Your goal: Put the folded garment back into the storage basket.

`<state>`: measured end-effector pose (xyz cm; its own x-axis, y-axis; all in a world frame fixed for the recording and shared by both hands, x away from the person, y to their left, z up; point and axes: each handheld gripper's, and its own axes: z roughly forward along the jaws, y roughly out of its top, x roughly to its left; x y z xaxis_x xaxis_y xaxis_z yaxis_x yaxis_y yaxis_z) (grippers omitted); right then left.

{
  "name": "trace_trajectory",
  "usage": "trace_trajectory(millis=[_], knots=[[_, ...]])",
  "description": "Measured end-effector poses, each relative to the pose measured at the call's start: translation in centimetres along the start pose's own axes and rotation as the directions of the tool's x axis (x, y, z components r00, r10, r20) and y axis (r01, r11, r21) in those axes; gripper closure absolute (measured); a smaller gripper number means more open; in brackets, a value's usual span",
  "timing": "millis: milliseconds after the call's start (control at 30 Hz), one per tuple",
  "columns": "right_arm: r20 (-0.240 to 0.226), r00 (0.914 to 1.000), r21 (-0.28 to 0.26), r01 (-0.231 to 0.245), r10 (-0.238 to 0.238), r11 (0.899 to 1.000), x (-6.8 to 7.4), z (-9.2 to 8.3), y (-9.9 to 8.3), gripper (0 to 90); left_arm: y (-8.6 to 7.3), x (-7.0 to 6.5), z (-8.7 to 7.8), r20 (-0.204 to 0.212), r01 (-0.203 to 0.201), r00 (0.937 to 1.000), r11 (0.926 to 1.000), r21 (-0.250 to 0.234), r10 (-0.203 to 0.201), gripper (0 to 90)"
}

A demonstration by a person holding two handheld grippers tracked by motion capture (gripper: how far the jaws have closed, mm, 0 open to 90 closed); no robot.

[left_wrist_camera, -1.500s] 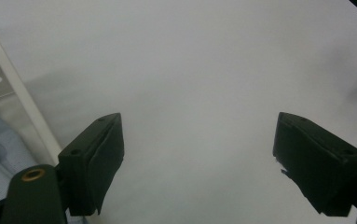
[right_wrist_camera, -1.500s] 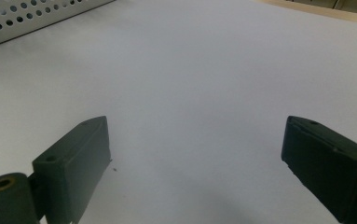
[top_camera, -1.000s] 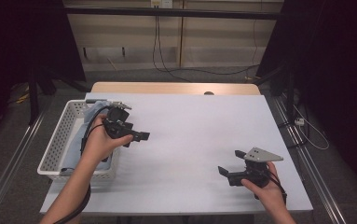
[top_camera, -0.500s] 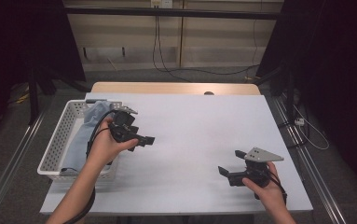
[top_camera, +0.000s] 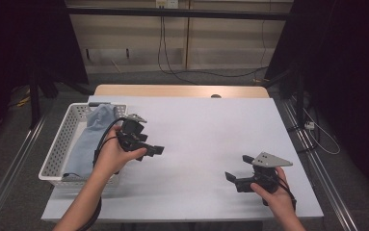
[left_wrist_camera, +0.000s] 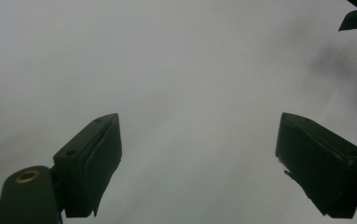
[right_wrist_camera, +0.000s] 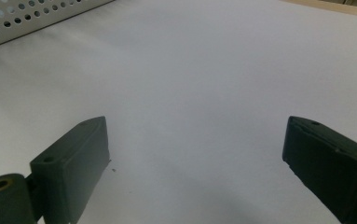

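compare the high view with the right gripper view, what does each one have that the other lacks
High view alone: the blue-grey cloth lying in the white basket, the left tongs open beside it, both hands, and the floor and wall beyond the table. Right gripper view alone: a close look between its own two black jaws, wide apart with nothing between them. Both share the white tabletop, the basket's perforated wall and the right tongs.

No legible text, label, brand, number or sign appears in any view. The white perforated plastic basket [top_camera: 59, 144], the pale blue-grey folded cloth [top_camera: 88, 139] inside it and the plain white counter [top_camera: 206, 139] carry no markings. The black jaw pads seen in both gripper views are likewise unmarked.
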<state>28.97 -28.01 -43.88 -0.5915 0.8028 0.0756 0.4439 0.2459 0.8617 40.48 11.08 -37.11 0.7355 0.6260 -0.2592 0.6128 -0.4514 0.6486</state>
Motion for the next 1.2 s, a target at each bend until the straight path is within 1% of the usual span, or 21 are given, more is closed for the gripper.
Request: trace_trajectory(millis=[233,267,333,633,700,967,1200], knots=[[-0.003,1.0,0.001,-0.003,0.003,1.0,0.0,0.0,-0.1,6.2,-0.5,-0.4,0.4,0.016,-0.005,0.9999,1.0,-0.007,0.005,14.4],[-0.003,1.0,0.001,-0.004,0.004,1.0,0.0,0.0,0.0,6.2,-0.5,-0.5,0.4,0.017,-0.002,0.9998,1.0,-0.007,0.002,14.4],[-0.004,1.0,-0.002,-0.003,0.003,1.0,0.0,0.0,0.0,6.2,-0.7,-0.6,0.5,0.016,-0.01,0.9998,0.9999,-0.005,0.011,14.4],[-0.004,1.0,-0.002,0.001,-0.001,1.0,0.1,0.1,0.0,6.1,-1.5,-0.9,0.9,0.028,-0.011,0.9996,0.9999,-0.001,0.011,14.1],[-0.004,1.0,-0.002,0.001,-0.001,1.0,0.2,0.1,0.0,6.1,-1.6,-1.0,1.0,0.02,-0.019,0.9996,0.9998,0.004,0.019,14.0],[-0.005,1.0,-0.002,0.002,-0.002,1.0,0.2,0.0,0.0,6.1,-2.1,-1.0,1.3,0.031,-0.002,0.9995,1.0,-0.009,0.002,13.8],[-0.005,1.0,-0.001,0.002,-0.002,1.0,0.2,0.0,0.0,6.1,-2.5,-1.2,1.4,0.027,-0.011,0.9996,0.9999,-0.007,0.011,13.8]])
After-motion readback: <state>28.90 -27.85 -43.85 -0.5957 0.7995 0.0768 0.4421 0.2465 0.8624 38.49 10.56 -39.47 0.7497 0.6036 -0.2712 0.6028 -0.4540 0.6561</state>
